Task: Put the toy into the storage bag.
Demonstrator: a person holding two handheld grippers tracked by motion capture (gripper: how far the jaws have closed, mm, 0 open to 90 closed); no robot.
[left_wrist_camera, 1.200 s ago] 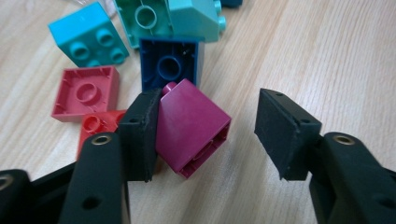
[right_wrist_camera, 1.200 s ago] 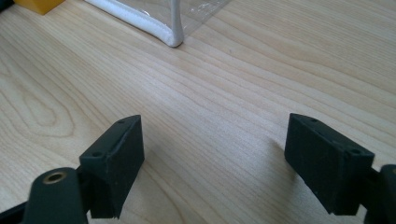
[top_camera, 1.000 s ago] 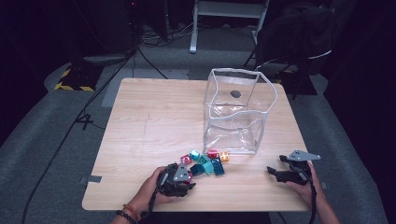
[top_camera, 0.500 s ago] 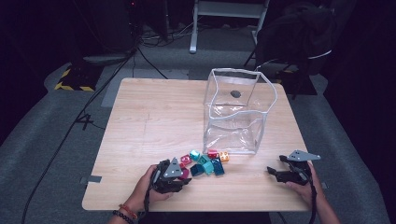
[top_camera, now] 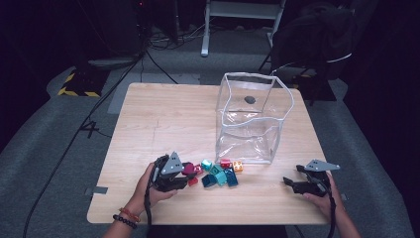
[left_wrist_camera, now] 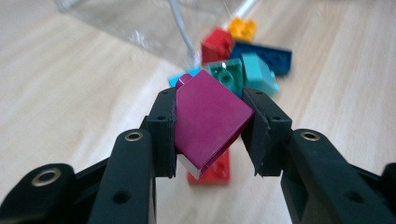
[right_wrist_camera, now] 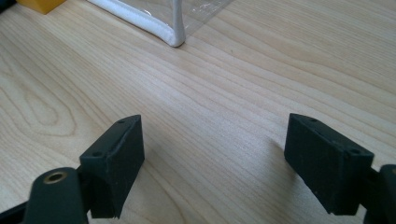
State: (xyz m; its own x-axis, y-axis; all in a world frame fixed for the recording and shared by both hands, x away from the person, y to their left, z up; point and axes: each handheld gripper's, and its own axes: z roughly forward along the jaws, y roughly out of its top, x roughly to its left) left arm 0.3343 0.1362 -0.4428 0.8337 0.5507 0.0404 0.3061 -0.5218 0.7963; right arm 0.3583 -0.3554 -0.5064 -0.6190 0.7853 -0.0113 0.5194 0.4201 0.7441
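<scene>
My left gripper (top_camera: pixel 190 171) sits at the table's front left, shut on a magenta brick (top_camera: pixel 188 169). In the left gripper view the magenta brick (left_wrist_camera: pixel 210 119) sits tilted between both pads, held off the table; the jaws have just closed on it. A flat red brick (left_wrist_camera: pixel 215 171) lies on the wood below it. Just to the right lies a small pile: teal bricks (top_camera: pixel 218 176), a blue one (top_camera: pixel 231 177), a red one (top_camera: pixel 225 163) and an orange one (top_camera: pixel 238 166). My right gripper (top_camera: pixel 289 183) rests open at the front right, its jaws (right_wrist_camera: pixel 212 158) wide apart over bare wood.
A clear plastic box-shaped bag (top_camera: pixel 252 119) stands open-topped behind the pile, with a dark spot on its far wall. Its white-edged corner (right_wrist_camera: pixel 172 29) is ahead of the right gripper. The wooden table (top_camera: pixel 163 119) has dark floor and cables around it.
The left gripper has risen off the table with the magenta brick and tipped back, so its grey top plate now faces the camera. The right gripper has stayed put.
</scene>
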